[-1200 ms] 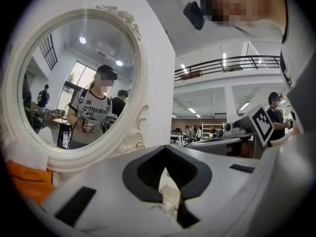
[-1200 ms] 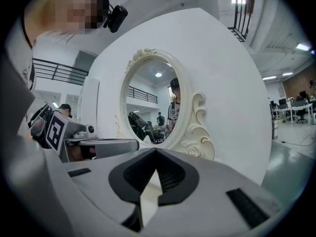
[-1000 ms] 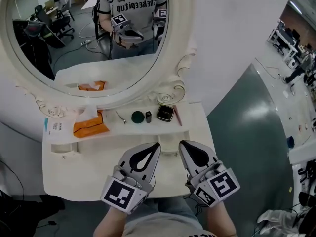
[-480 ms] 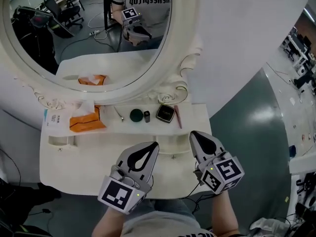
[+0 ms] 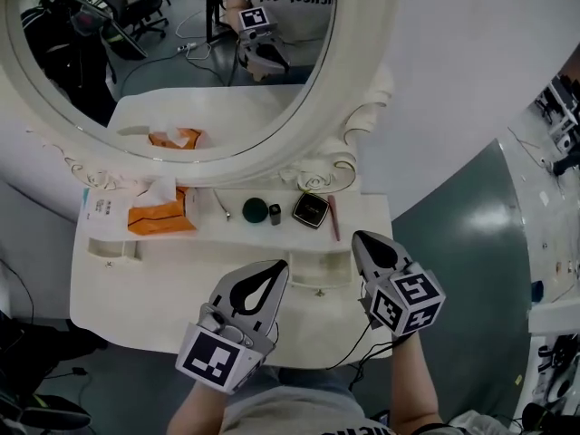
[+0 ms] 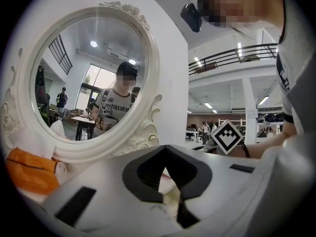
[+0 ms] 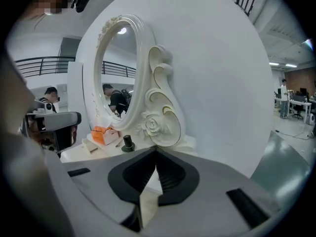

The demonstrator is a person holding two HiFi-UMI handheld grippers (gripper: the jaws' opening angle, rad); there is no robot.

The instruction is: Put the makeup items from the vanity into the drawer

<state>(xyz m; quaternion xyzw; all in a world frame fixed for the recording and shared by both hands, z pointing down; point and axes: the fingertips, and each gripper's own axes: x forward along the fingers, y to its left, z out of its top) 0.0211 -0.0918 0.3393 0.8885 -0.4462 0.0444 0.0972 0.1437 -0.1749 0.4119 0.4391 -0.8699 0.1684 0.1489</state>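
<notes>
The makeup items lie in a row along the back edge of the surface (image 5: 163,288), at the foot of the mirror (image 5: 349,107). They are a dark round jar (image 5: 254,211), a small dark bottle (image 5: 275,214) just to its right, a black square compact (image 5: 310,210) and a pink pencil (image 5: 333,217) lying front to back near the right back corner. A thin metal tool (image 5: 221,206) lies left of the jar, and an orange tissue pack (image 5: 161,216) sits further left, toward the left back corner. Just in front of the compact and pencil is the small drawer (image 5: 319,268) with its knob facing the person; whether it is open cannot be told. The left tongs (image 5: 283,265) hang over the front middle of the surface, pointing at the row. Their tips are closed together with nothing between them, as the left gripper view (image 6: 164,148) shows. The right tongs (image 5: 359,239) hover by the right front edge, just right of the drawer. They are narrow and opening, with nothing between them in the right gripper view (image 7: 155,151). Neither pair touches any item.
</notes>
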